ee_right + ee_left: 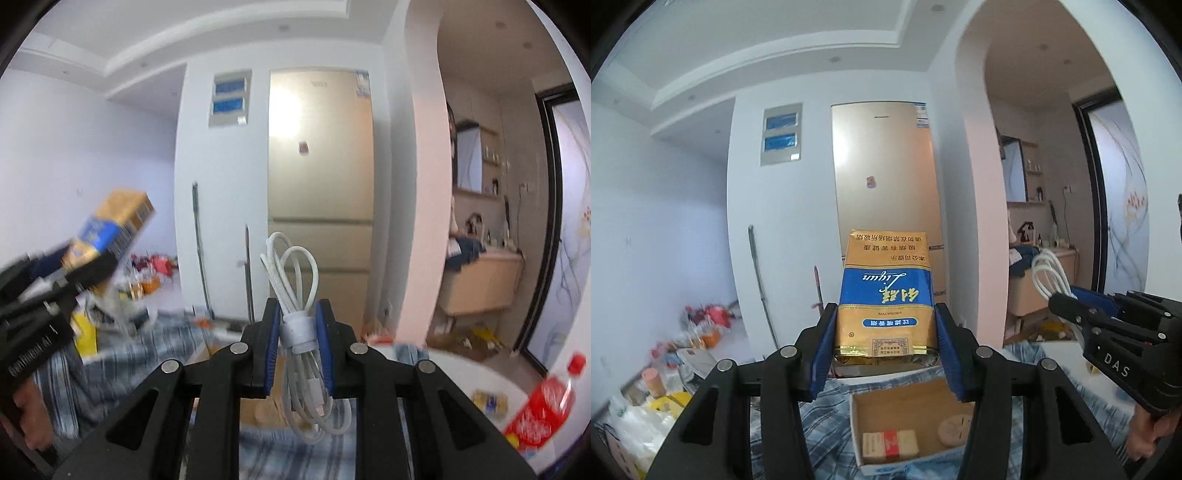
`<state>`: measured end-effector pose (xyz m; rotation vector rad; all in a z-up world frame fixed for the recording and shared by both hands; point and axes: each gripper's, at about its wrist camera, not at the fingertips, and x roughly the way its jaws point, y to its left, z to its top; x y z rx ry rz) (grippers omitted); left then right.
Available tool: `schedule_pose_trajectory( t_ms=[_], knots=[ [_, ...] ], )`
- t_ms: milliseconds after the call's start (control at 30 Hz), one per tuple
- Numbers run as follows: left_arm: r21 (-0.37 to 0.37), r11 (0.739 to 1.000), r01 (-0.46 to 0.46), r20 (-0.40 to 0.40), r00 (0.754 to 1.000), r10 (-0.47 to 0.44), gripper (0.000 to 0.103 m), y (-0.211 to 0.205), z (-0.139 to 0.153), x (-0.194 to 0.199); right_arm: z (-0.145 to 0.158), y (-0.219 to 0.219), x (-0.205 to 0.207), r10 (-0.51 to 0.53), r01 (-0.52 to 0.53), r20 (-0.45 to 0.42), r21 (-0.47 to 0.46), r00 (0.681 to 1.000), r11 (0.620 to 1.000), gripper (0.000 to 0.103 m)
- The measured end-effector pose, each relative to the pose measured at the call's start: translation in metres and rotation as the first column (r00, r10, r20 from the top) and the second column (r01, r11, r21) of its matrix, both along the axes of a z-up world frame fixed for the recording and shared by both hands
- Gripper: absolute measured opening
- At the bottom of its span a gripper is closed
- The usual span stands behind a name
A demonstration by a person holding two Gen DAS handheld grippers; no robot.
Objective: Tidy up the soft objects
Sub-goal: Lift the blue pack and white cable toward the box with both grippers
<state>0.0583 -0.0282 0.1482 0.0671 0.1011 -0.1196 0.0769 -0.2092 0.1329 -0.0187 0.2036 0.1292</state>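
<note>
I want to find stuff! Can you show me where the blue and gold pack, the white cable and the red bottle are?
blue and gold pack (884,291): left wrist view, on its blue label band.
white cable bundle (297,326): right wrist view, on the strap round its middle.
red bottle (541,410): right wrist view, on its red label.

A gold-and-blue cigarette pack (884,295), a white cable (299,295), blue-and-white plaid cloth (827,424), a red bottle (543,410), a champagne-gold fridge (886,166).
</note>
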Motion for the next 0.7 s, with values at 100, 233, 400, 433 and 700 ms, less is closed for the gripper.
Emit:
schedule_pose_trajectory(
  t_ms=[100,233,400,433,700],
  knots=[
    [-0.026,1.0,-0.016,0.011,1.0,0.016,0.053,0.005,0.011,0.016,0.02,0.009,0.018,0.003,-0.004,0.039,0.029,0.999,1.0,0.019],
    [-0.058,0.998,-0.014,0.006,1.0,0.014,0.053,0.006,0.02,0.041,0.03,0.016,0.044,0.013,-0.016,0.054,0.054,0.998,0.998,0.019],
    [-0.02,1.0,-0.013,-0.042,0.999,0.012,0.053,0.003,0.007,0.077,0.018,0.014,0.071,0.029,-0.031,0.025,0.079,0.999,0.996,0.019],
    [-0.016,1.0,-0.014,-0.056,0.998,0.013,0.053,0.003,0.003,0.083,0.012,0.014,0.076,0.023,-0.024,0.018,0.074,1.0,0.997,0.019],
    [-0.036,0.999,-0.014,-0.279,0.96,0.003,0.054,0.007,-0.06,0.157,-0.064,0.017,0.132,0.104,-0.069,-0.224,0.162,0.969,0.984,0.019]
  ],
)
